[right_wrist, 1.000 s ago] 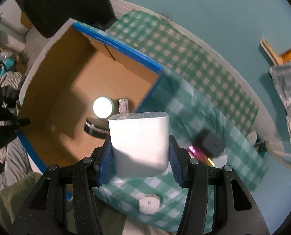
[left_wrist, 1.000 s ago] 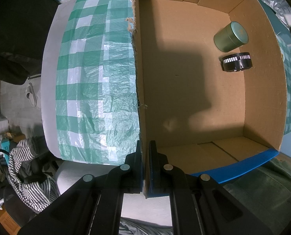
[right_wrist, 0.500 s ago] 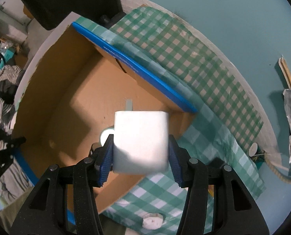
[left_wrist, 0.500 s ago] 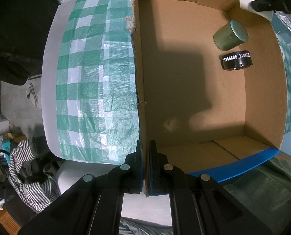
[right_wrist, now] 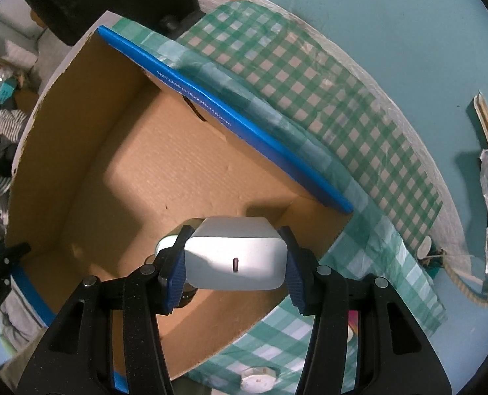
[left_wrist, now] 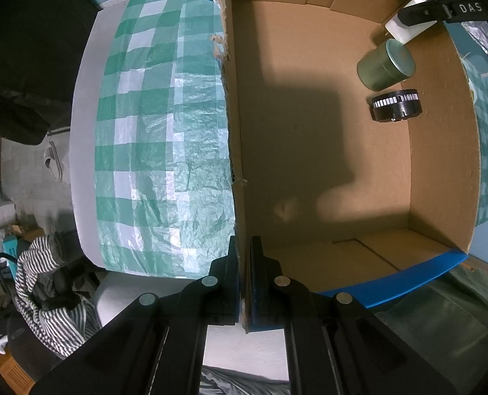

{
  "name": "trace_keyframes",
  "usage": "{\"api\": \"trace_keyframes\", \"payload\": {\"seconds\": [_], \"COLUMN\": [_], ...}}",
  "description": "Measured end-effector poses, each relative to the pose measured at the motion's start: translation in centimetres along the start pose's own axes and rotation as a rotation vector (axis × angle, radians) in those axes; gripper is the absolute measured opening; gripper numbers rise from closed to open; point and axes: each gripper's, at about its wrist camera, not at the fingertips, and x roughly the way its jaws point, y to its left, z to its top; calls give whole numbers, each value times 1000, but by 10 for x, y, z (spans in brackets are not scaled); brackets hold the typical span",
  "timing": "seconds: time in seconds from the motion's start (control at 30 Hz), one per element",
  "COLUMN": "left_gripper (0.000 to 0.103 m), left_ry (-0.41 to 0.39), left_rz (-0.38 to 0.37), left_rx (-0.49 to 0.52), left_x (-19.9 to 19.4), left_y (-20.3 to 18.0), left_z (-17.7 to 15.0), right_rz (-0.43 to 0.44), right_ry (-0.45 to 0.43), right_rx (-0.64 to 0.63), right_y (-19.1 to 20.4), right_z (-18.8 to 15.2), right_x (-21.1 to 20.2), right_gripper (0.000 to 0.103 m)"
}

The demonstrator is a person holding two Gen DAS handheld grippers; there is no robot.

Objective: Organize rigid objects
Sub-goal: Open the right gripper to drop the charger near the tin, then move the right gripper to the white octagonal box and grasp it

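Right wrist: jaws clamp white charger (right_wrist: 235, 260) over green tin (left_wrist: 384, 65); black ring (left_wrist: 396, 105) beside | left jaws pinch box wall (left_wrist: 235, 151)

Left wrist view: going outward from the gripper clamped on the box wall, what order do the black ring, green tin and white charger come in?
From the left gripper:
1. Black ring, by the box's right wall.
2. Green tin, just beyond it.
3. White charger, far corner, held in the right gripper.

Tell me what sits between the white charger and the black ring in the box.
The green tin lies on its side between the charger and the black ring, on the box floor. The left wrist view shows it.
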Motion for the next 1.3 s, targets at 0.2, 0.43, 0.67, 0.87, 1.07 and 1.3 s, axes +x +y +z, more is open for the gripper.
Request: {"api": "trace_keyframes", "payload": {"seconds": [0.2, 0.43, 0.67, 0.87, 1.07, 1.3], "left_gripper": [5, 5, 5, 5, 5, 5], "left_ry": [2, 1, 2, 1, 2, 3], "left_rz": [0, -1, 1, 3, 4, 7], "left_rx": [0, 0, 2, 5, 13, 21], "left_x": [2, 2, 2, 2, 3, 3], "left_y": [0, 1, 1, 1, 0, -1], "left_z": [0, 0, 0, 0, -1, -2], "right_rz": [-10, -12, -13, -11, -7, -4], "right_ry": [-27, -52, -79, -107, -131, -151], "right_rx": [-5, -5, -9, 1, 21, 63], "right_y": [1, -5, 0, 0, -7, -16], "right_z": [1, -1, -12, -25, -45, -72], "right_x": [-6, -22, -40, -58, -78, -91], "right_gripper": [51, 56, 57, 57, 57, 57]}}
